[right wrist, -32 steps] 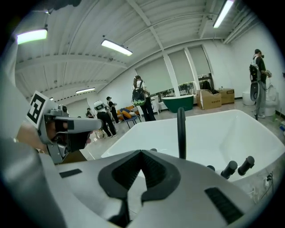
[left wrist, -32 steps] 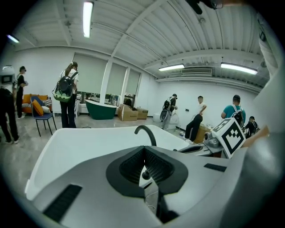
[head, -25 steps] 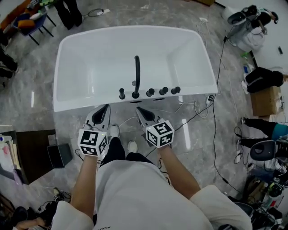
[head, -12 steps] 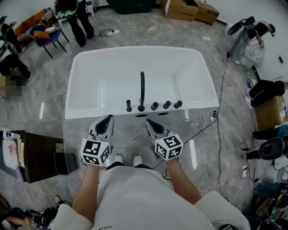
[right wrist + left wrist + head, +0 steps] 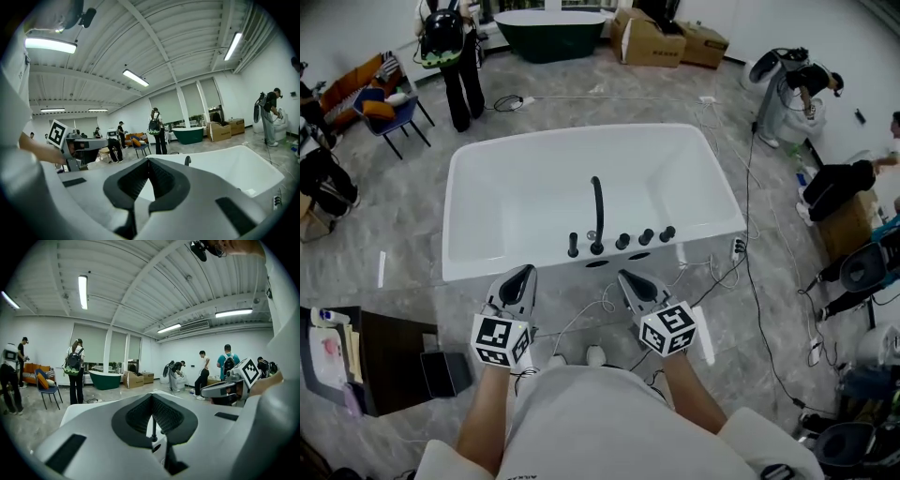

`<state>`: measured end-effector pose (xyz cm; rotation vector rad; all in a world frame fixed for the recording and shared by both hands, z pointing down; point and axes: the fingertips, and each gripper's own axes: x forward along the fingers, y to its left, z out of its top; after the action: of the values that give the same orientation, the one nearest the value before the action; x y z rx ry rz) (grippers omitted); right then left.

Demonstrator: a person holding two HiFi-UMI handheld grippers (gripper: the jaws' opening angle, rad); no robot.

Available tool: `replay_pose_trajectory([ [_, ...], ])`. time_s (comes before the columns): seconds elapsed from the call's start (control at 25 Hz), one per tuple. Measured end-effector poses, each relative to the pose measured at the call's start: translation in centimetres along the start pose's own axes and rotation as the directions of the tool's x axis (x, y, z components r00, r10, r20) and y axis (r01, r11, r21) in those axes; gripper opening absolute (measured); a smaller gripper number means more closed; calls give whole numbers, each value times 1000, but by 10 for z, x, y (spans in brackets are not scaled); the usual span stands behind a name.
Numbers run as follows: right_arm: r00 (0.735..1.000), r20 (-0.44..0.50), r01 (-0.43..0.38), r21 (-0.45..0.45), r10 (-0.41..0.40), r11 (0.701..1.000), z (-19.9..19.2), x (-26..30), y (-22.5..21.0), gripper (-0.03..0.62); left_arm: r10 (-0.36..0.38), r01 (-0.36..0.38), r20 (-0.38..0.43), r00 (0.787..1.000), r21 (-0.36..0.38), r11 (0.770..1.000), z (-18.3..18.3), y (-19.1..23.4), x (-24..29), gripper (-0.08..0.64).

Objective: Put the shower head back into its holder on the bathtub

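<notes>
Seemingly the shower head (image 5: pixel 573 246) is the slim black upright at the left end of the row of black fittings on the white bathtub's (image 5: pixel 487 267) near rim, though it is too small here to be sure. Just right of it rises the curved black spout (image 5: pixel 597 214), then three round knobs (image 5: pixel 646 236). Only the head view lays out this whole row. The left gripper view catches a thin stretch of the spout through the gap under its pads, and the right gripper view shows just the spout's tip above the tub's rim.

The left gripper (image 5: pixel 523 273) and the right gripper (image 5: pixel 627 277) hover side by side over the grey floor (image 5: pixel 412 216) just short of the tub, touching nothing. Each has its jaws pressed together with nothing between them. Each gripper view also takes in the other gripper at its edge, and shows at eye level a dark green tub (image 5: pixel 104 379) and standing people (image 5: pixel 75 369) across the room.
</notes>
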<state>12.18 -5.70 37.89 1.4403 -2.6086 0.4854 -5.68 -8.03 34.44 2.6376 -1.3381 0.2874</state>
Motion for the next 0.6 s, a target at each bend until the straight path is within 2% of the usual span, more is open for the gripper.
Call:
replay_pose_trajectory([
  [0.16, 999, 27, 24, -5, -24, 1000, 15, -6, 7, 17, -16, 16, 28, 999, -20, 1000, 8, 9, -7, 11],
  [0.32, 997, 60, 40, -9, -40, 999, 29, -10, 16, 17, -12, 12, 21, 1000, -11, 1000, 2, 18, -13, 11],
  [0.6, 988, 138, 72, -58, -64, 996, 67, 3, 16, 17, -8, 8, 49, 999, -2, 1000, 14, 31, 6, 11],
])
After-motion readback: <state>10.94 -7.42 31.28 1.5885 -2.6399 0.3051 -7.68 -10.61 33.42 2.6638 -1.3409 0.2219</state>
